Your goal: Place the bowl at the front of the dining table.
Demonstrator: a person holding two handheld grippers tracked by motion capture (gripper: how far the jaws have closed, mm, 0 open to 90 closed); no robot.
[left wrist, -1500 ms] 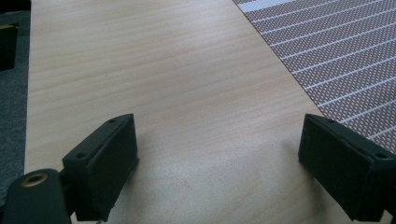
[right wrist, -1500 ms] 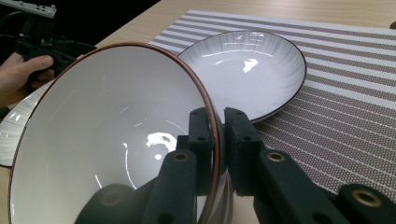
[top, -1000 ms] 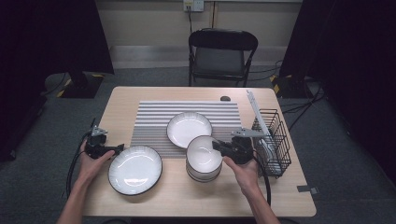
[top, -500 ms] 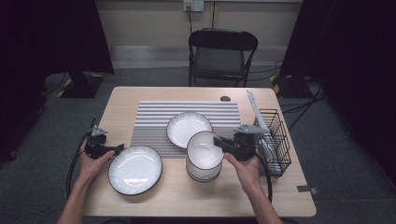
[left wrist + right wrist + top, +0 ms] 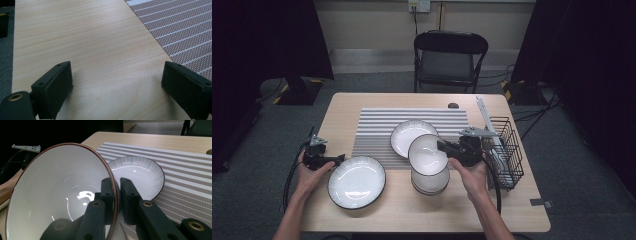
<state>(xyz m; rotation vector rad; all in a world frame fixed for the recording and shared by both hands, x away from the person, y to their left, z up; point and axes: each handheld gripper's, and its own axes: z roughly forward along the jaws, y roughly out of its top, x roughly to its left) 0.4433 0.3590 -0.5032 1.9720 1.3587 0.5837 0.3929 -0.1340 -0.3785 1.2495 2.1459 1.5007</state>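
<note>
My right gripper [image 5: 443, 148] is shut on the rim of a white bowl [image 5: 427, 154] with a dark edge. It holds the bowl tilted just above a stack of matching bowls [image 5: 430, 184]. In the right gripper view the rim of the bowl [image 5: 57, 195] is pinched between the two jaws of the gripper [image 5: 116, 192]. Beyond it a white plate [image 5: 140, 173] lies on the striped mat. My left gripper [image 5: 338, 159] rests open on the table, just left of a large white plate [image 5: 357, 181]. Its jaws [image 5: 117, 85] stand wide apart over bare wood [image 5: 87, 45].
A striped placemat [image 5: 377, 127] covers the table's middle and carries the smaller plate [image 5: 411, 136]. A black wire rack [image 5: 508, 152] stands at the right edge, just behind my right hand. A folding chair [image 5: 449, 57] is beyond the far edge.
My right gripper has lifted the top bowl off the stack and tipped it up. The left gripper has stayed put.
</note>
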